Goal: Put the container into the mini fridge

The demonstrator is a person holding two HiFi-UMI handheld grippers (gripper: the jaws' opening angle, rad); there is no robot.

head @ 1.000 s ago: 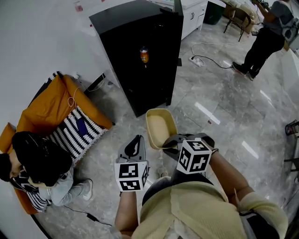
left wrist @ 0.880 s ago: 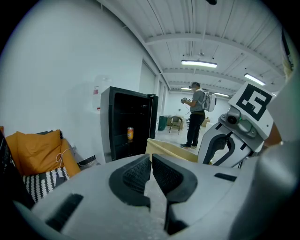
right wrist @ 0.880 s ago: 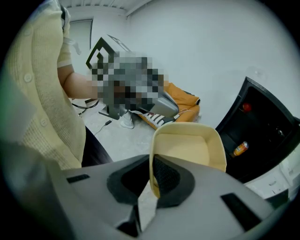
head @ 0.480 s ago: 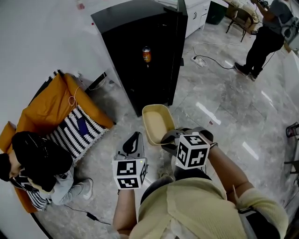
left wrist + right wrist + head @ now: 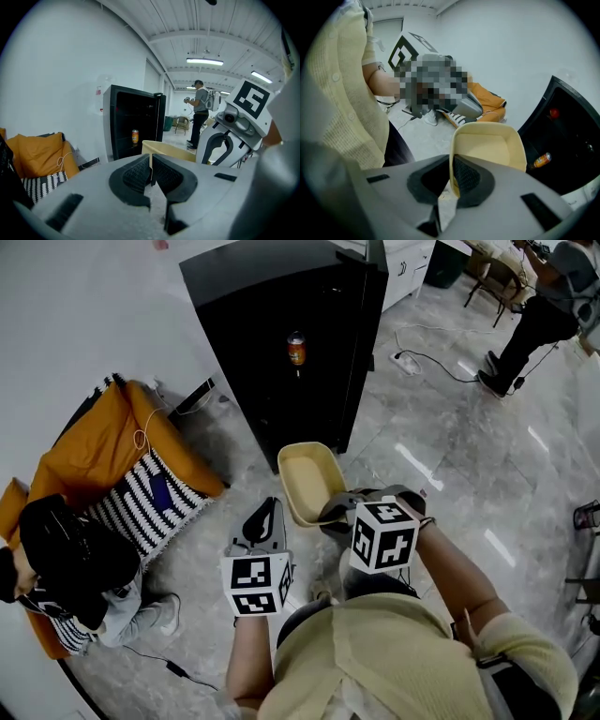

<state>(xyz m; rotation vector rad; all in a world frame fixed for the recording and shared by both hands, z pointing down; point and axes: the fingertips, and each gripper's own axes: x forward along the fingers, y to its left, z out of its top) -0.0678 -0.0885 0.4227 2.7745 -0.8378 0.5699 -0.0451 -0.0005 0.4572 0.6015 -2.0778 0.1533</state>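
The beige open-topped container (image 5: 305, 479) hangs over the floor in front of the black mini fridge (image 5: 281, 343). My right gripper (image 5: 330, 518) is shut on the container's near rim, and the right gripper view shows that rim (image 5: 487, 145) pinched between the jaws (image 5: 451, 176). My left gripper (image 5: 270, 514) is just left of the container with its jaws shut on nothing (image 5: 151, 171); the container (image 5: 171, 151) shows beyond them. The fridge stands open, with an orange can (image 5: 296, 350) on a shelf inside. The same can (image 5: 135, 136) shows in the left gripper view.
A person (image 5: 75, 568) sits on an orange beanbag (image 5: 103, 456) with a striped cushion (image 5: 155, 502) left of the fridge. Another person (image 5: 534, 324) stands at the far right. A power strip and cable (image 5: 405, 360) lie on the marble floor behind the fridge.
The container and both grippers have moved forward and slightly left, closer to the open fridge. The right gripper's hold is unchanged.
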